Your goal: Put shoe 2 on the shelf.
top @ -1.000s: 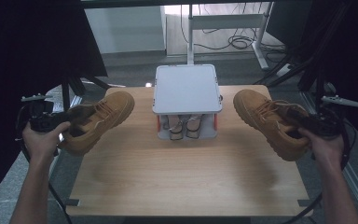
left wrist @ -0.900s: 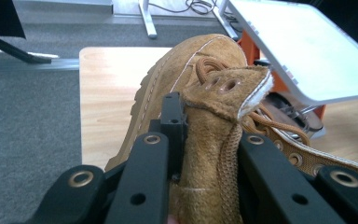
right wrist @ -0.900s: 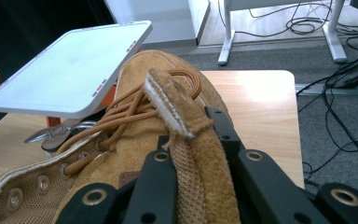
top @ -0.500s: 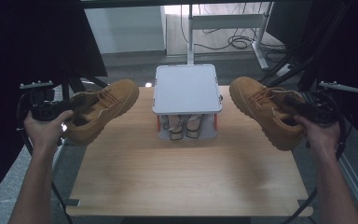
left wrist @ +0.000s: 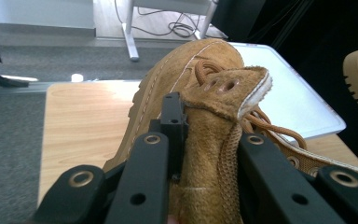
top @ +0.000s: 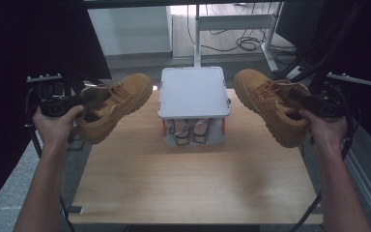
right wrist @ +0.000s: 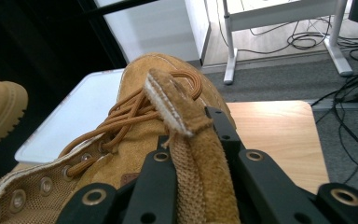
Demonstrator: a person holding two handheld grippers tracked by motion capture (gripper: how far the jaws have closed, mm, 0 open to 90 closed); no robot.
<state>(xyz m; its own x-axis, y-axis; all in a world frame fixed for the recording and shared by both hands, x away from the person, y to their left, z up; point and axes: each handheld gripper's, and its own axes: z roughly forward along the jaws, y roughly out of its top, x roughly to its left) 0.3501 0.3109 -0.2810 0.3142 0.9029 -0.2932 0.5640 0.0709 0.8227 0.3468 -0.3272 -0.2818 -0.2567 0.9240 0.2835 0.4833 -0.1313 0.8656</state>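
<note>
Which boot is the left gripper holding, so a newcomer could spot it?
Start at the white square-topped rack mid-table. Left of it, the left gripper holds a tan suede lace-up boot by its collar. Unlike its twin at right, its toe points up-right toward the rack.

A grey-topped box point(top: 193, 92) stands at the middle of the table's point(top: 188, 183) far edge, the one fixed obstacle on the wooden top. Bare wood spreads in front of it to the near edge, open to either hand. A tan boot point(top: 113, 104) held aloft blocks the gap left of the box; its twin point(top: 270, 104) blocks the right. Beyond the table, desk legs point(top: 196, 36) and floor cables point(top: 244, 44) crowd the floor, apparently well clear.
</note>
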